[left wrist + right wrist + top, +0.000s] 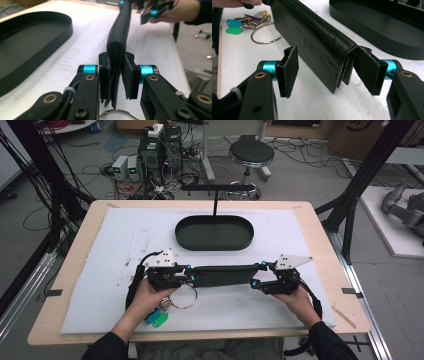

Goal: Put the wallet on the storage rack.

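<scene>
White mat (100, 285), wallet (220, 275) between left fingers (105, 82)

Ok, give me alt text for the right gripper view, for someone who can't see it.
Open tongs straddle one end of a long black folded wallet on a white mat; one pad is clearly apart from it. A key ring lies behind, a black tray beside.

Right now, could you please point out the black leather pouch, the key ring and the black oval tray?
black leather pouch (220, 275), high view, middle of its side.
key ring (184, 297), high view, the ring's wire.
black oval tray (248, 237), high view, right rim.
</scene>
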A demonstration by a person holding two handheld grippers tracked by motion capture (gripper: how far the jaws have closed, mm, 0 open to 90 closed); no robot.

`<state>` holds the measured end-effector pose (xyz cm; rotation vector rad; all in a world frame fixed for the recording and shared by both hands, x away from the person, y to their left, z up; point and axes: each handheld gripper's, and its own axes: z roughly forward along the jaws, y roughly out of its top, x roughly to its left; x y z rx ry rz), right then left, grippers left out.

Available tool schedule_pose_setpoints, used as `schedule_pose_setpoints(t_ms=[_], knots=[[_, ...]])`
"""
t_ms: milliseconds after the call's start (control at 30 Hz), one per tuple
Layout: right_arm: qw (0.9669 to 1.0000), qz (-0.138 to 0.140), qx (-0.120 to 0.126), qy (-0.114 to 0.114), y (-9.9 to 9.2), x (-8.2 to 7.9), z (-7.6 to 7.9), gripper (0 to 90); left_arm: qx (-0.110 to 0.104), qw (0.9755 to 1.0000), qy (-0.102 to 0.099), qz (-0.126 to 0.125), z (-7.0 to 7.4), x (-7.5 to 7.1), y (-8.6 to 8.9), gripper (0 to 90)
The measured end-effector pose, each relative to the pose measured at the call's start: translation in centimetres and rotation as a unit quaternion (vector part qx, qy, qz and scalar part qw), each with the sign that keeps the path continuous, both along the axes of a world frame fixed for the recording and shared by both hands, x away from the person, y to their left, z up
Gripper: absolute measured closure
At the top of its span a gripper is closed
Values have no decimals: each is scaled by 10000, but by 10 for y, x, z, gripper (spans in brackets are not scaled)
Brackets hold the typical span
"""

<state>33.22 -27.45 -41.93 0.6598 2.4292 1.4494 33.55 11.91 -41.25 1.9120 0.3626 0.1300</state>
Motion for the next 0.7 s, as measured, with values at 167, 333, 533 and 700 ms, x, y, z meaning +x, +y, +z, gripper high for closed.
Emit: schedule_pose_setpoints(t_ms=[167, 333, 533, 700], knots=[[9999, 70, -71, 85, 6, 5, -5, 489, 24, 9998, 70, -164, -3, -1, 2, 768], [9994, 321, -9, 97, 3, 6, -5, 577, 103, 9998, 48, -177, -7, -1, 8, 763], [9980, 623, -58, 29, 8, 2, -5, 606, 144, 9999, 85, 7, -11, 2, 12, 758], [9982, 581, -159, 58, 13, 3, -7, 613, 128, 9999, 67, 39, -12, 2, 12, 751]])
